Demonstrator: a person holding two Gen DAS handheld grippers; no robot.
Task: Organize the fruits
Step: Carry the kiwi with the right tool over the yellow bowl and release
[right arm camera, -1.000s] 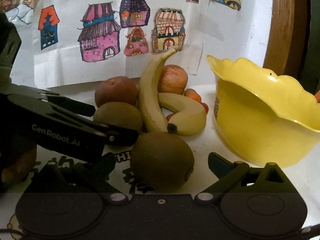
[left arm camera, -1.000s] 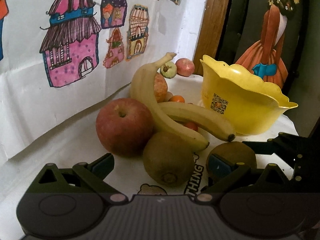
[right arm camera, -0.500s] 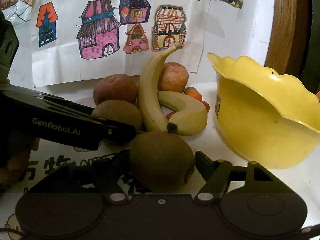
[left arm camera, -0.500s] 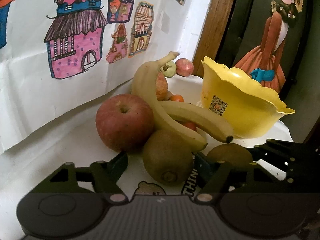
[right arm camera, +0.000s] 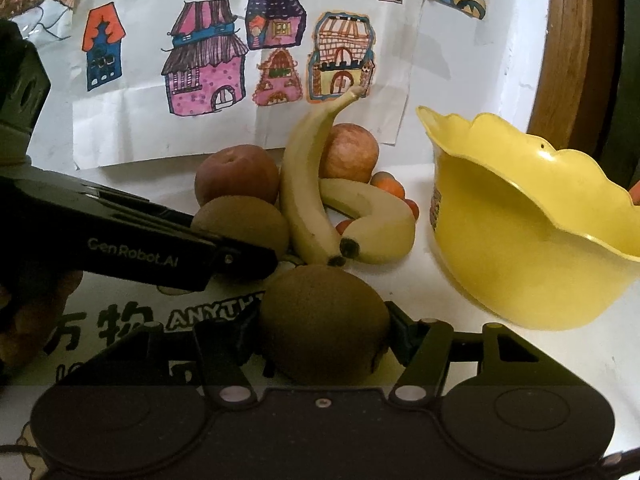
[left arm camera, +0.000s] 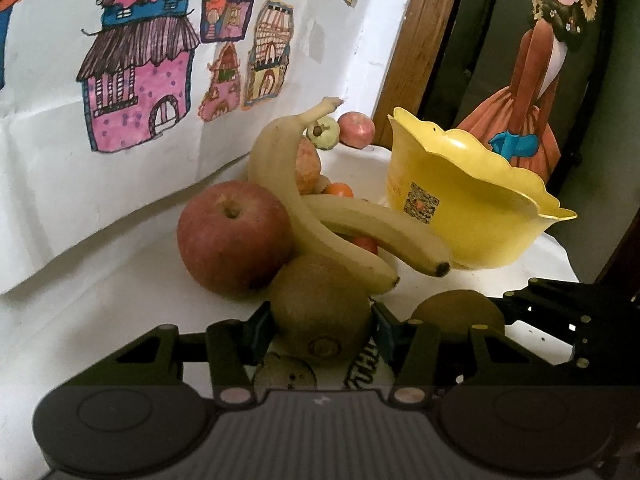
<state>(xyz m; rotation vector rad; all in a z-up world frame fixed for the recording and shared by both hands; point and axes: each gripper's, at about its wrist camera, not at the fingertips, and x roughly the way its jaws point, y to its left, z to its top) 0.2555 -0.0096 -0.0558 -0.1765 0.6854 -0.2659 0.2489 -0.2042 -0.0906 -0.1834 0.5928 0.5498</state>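
Left wrist view, left gripper (left arm camera: pixel 320 330) clamped on a kiwi (left arm camera: pixel 320 316), right gripper (right arm camera: pixel 322 332) likewise (second kiwi (right arm camera: pixel 324 324)).

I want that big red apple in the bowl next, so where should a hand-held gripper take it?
Grip the red apple across its widest middle, coming from the open wall side on its left. It sits stem-up and round, while a banana and kiwi crowd its right and front.
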